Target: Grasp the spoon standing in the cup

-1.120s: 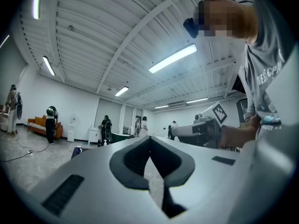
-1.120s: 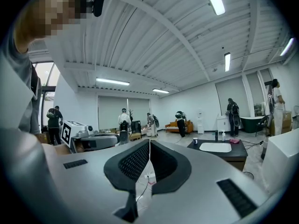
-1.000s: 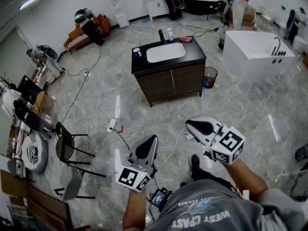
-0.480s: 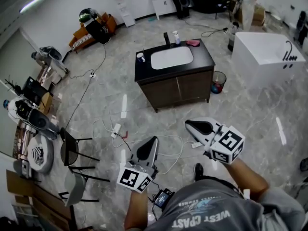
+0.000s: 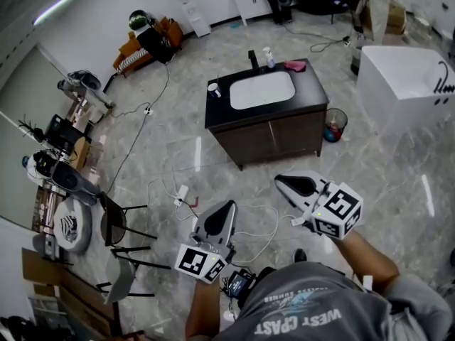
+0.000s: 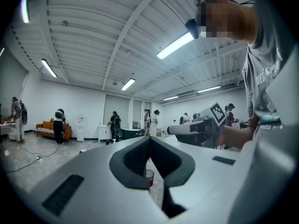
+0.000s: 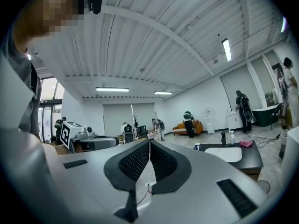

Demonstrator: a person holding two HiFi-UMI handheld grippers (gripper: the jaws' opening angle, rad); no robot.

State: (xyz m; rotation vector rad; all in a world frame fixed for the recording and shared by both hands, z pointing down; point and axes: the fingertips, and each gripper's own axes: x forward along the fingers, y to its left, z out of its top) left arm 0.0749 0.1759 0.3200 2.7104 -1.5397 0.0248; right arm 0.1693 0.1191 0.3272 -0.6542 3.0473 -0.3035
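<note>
A small white cup (image 5: 213, 89) stands at the left end of a dark vanity counter (image 5: 313, 94), a few steps ahead of me on the floor. It also shows far off in the right gripper view as a cup (image 7: 197, 146) beside the white basin (image 7: 229, 153). A spoon in it is too small to make out. My left gripper (image 5: 229, 203) and right gripper (image 5: 278, 179) are held at waist height, pointing toward the vanity, both shut with nothing between the jaws. The closed tips of the left gripper (image 6: 149, 139) and of the right gripper (image 7: 149, 143) show in their own views.
On the counter are a black faucet (image 5: 253, 57), a spray bottle (image 5: 268, 55) and a pink cloth (image 5: 296, 65). A waste bin (image 5: 334, 124) stands right of the cabinet, a white bathtub (image 5: 409, 84) further right. Cables and a power strip (image 5: 180, 192) lie on the floor; chairs (image 5: 114, 222) stand at left.
The vanity has slid right and lower in the head view as the view shifts. Both grippers keep their pose and stay shut.
</note>
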